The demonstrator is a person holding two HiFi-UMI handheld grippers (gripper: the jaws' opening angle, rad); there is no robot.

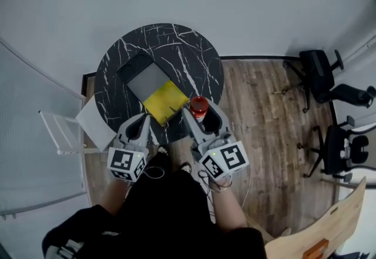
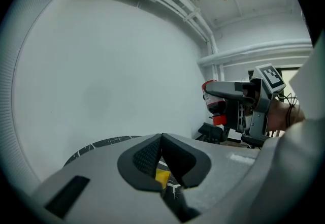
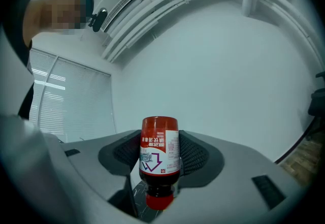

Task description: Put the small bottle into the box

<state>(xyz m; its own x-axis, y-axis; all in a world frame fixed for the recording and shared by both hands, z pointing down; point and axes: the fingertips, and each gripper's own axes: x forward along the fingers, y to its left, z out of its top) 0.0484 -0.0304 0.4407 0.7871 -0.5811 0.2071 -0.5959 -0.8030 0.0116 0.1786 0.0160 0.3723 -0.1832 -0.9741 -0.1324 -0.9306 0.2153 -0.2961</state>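
On the left, the left gripper [image 1: 141, 120] is at the near edge of the round black marble table [image 1: 194, 52]. Its two jaws are pressed together with nothing between them. In the left gripper view, only a bit of yellow shows below its pads.

On the table lies the box [image 1: 134, 65]. It is open and grey inside. Its yellow flap [image 1: 165, 102] lies out toward the person.

Just right of the flap is the small bottle [image 1: 198, 106]. The right gripper [image 1: 202, 118] squeezes it, one pad on each side. The bottle is upside down, with its red cap [image 3: 159, 201] at the bottom and its round red end on top. It looks dark inside. Its white label has red print and a blue arrow. It is held up in the air over the table's near edge, outside the box.

Far to the right, black office chairs [image 1: 320, 76] stand on the wooden floor [image 1: 264, 134].
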